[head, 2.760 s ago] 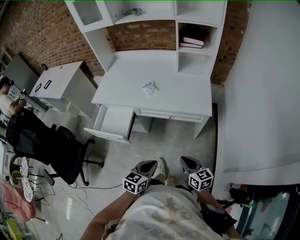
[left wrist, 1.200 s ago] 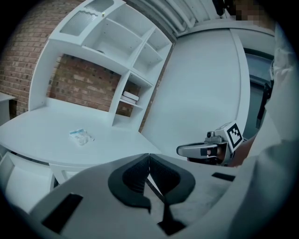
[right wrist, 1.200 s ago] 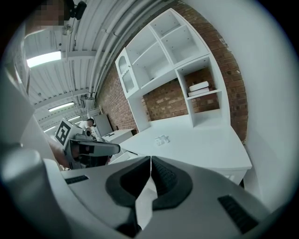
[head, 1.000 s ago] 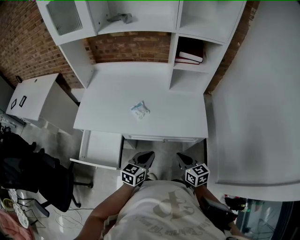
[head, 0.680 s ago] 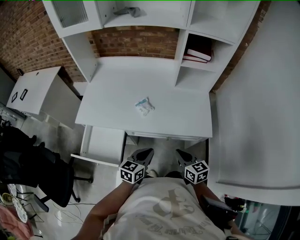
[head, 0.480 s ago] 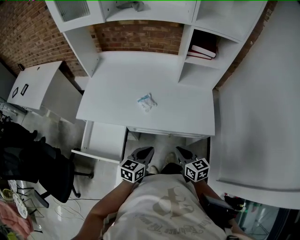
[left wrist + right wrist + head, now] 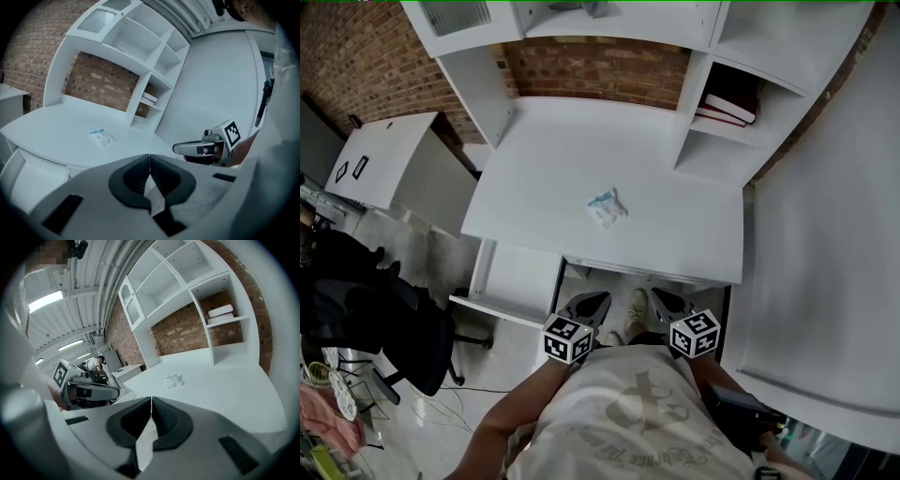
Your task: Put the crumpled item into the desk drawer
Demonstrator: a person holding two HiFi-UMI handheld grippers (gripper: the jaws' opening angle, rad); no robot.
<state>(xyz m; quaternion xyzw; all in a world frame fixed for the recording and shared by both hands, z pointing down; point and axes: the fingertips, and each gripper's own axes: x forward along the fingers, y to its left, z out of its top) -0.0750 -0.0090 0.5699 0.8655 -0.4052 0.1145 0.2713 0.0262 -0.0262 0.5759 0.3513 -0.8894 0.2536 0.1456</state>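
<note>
A small crumpled white and pale blue item [image 7: 607, 207] [image 7: 101, 136] [image 7: 173, 380] lies near the middle of the white desk top [image 7: 544, 178]. The desk's left drawer [image 7: 517, 279] stands pulled out and looks empty. Both grippers are held close to the person's chest, short of the desk's front edge. My left gripper [image 7: 592, 302] [image 7: 149, 158] is shut with nothing between its jaws. My right gripper [image 7: 658, 299] [image 7: 151, 403] is shut too, and holds nothing.
A white hutch [image 7: 712, 37] with shelves stands on the desk's back; red books [image 7: 729, 105] lie in its right niche. A black office chair [image 7: 384, 319] stands on the floor at left. A white wall panel [image 7: 825, 262] is on the right. A low white cabinet [image 7: 389, 159] is left of the desk.
The person has walked up to the desk, so the desk and the crumpled item look nearer and more underneath. Both grippers stayed shut by the chest.
</note>
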